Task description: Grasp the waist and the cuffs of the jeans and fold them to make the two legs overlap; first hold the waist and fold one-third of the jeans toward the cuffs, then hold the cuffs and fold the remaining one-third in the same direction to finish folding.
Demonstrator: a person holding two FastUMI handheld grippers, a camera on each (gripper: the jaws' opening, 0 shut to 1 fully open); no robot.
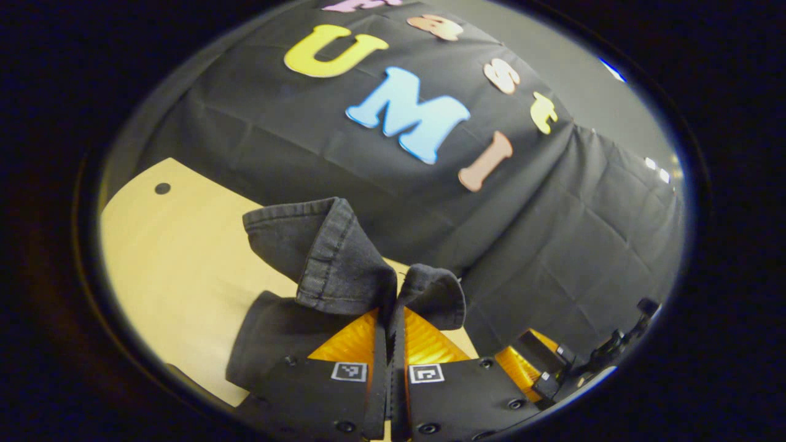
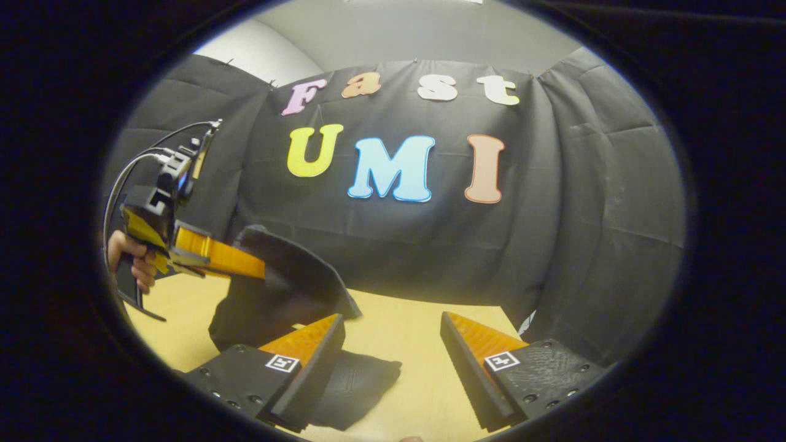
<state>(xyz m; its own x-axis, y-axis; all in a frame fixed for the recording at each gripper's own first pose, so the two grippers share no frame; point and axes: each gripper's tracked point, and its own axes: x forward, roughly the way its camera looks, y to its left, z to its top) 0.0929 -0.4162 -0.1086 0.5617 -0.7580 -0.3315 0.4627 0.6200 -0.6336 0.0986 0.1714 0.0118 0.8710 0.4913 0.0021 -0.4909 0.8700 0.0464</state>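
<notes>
Jeans (image 1: pixel 325 258) of dark denim hang from our left gripper (image 1: pixel 389 319), whose two fingers press together on a bunched fold of the cloth; in the left gripper view we see a hemmed edge with its stitching flop over to the left of the fingers and a smaller lobe curl to the right. Below that, more of the denim sags down to the table (image 1: pixel 178 258), a pale wooden top with a small dark round hole near its far corner. In the right gripper view we see the same jeans (image 2: pixel 288 288) lifted off the table at the left, one part raised in the left gripper (image 2: pixel 261 267) and the rest trailing down so that a flat folded part lies on the table (image 2: pixel 393 331) just under and beside the inner finger of our right gripper (image 2: pixel 393 334). That right gripper stands wide open, its two fingers well apart with bare tabletop between them, and it holds nothing. We cannot tell whether its near finger touches the denim beneath it. A hand (image 2: pixel 132 261) grips the handle of the left gripper at the far left, with cables rising from the top of that tool. Behind everything hangs the black cloth wall (image 2: pixel 583 215), creased in squares
</notes>
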